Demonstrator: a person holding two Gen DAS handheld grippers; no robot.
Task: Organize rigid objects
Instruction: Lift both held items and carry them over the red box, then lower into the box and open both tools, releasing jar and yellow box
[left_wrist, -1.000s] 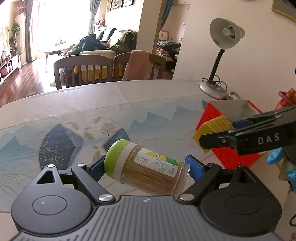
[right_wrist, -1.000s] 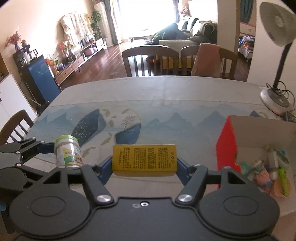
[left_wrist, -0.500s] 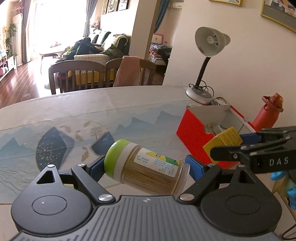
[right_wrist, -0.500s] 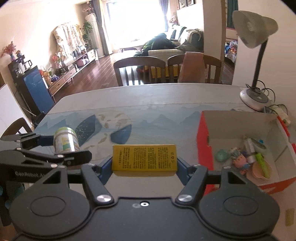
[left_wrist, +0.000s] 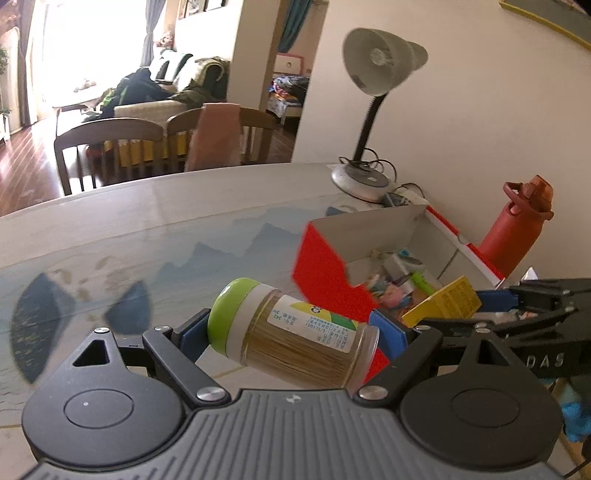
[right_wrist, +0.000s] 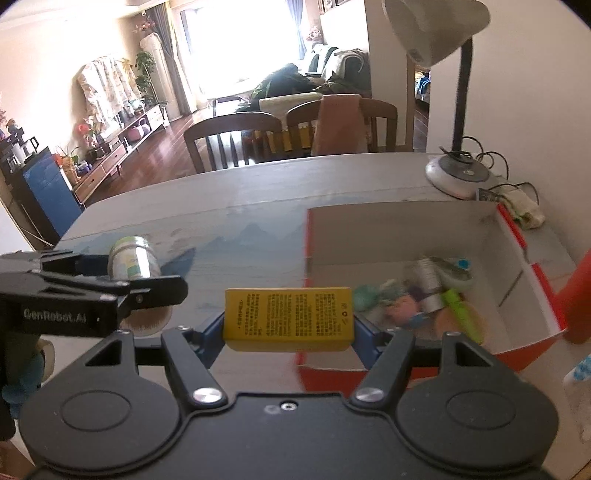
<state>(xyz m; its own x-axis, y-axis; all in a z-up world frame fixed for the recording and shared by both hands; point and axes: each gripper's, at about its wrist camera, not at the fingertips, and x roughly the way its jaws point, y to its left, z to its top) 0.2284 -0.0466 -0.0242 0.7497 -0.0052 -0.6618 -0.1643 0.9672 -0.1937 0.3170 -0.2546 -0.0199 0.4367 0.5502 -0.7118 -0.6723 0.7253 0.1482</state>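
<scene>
The left gripper (left_wrist: 291, 332) pinches a clear jar (left_wrist: 295, 339) with a green lid, packed with thin sticks; it lies on its side between the blue pads, lid toward the left, at lower centre of the left wrist view. The right gripper (right_wrist: 289, 332) pinches a yellow box (right_wrist: 288, 318) by its two short ends, printed face up, at lower centre of the right wrist view. Both are held above the worktop (left_wrist: 155, 229), which bears a blue mountain print. A red carton (right_wrist: 402, 236) with a white inside stands open at right of centre in the right wrist view, small toys and tubes heaped in its near part. Behind the carton stands a desk lamp (left_wrist: 373, 110); a red bottle (left_wrist: 517, 229) stands just beyond the carton's right wall
</scene>
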